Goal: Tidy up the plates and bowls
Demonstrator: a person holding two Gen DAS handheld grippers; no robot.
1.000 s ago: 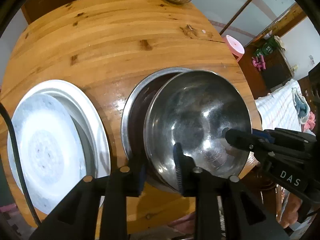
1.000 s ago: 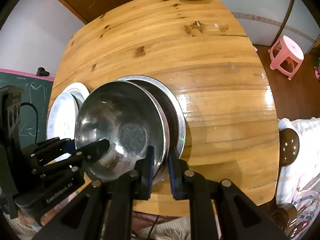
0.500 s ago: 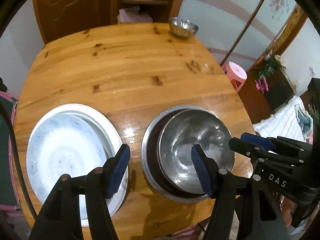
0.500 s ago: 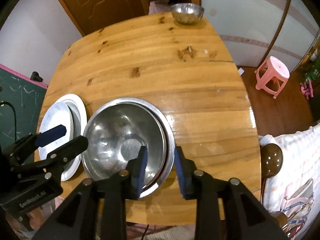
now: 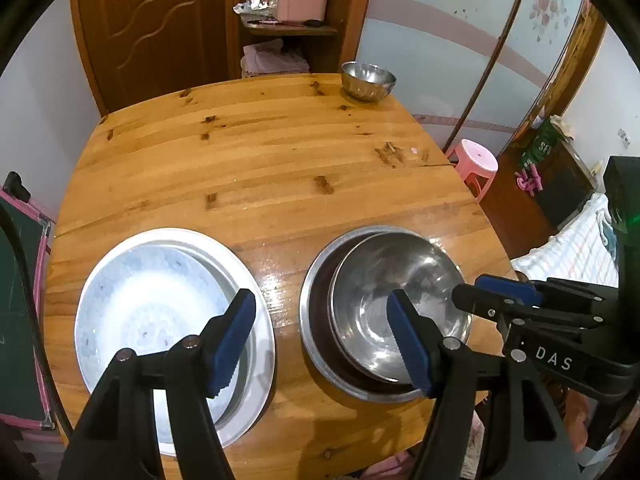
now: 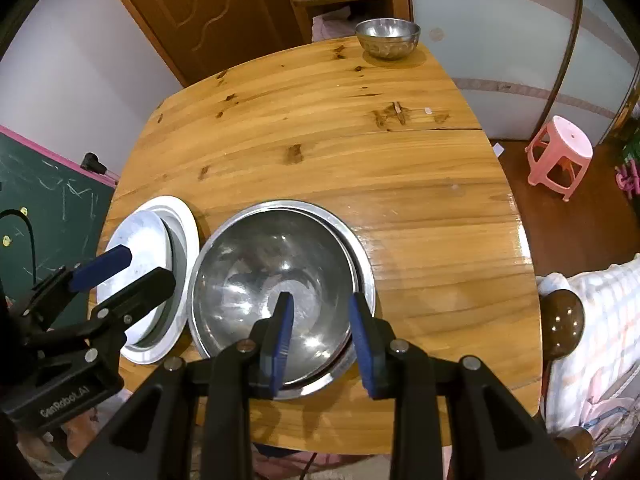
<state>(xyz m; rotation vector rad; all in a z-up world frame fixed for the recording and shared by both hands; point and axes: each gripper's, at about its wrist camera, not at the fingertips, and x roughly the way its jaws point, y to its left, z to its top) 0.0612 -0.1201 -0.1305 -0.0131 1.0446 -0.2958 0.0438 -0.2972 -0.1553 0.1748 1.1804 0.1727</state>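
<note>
A large steel bowl (image 5: 396, 300) (image 6: 276, 280) sits nested in a wider steel bowl (image 5: 316, 292) (image 6: 362, 248) near the table's front edge. To its left, a white plate (image 5: 144, 312) (image 6: 140, 252) rests in a wider white plate (image 5: 256, 304) (image 6: 188, 236). A small steel bowl (image 5: 368, 80) (image 6: 387, 37) stands at the table's far edge. My left gripper (image 5: 322, 340) (image 6: 124, 270) is open and empty, raised above the gap between the two stacks. My right gripper (image 6: 320, 332) (image 5: 476, 288) is open and empty, raised above the nested bowls' near rim.
The round wooden table (image 5: 260, 152) (image 6: 360, 152) bears everything. A pink stool (image 5: 478, 160) (image 6: 560, 152) stands on the floor to the right. A green chalkboard (image 6: 36, 200) leans at the left. A door and shelf are behind the table.
Both grippers let go of the large steel bowl, opened, and pulled up and back. The bowl now rests inside the wider bowl.
</note>
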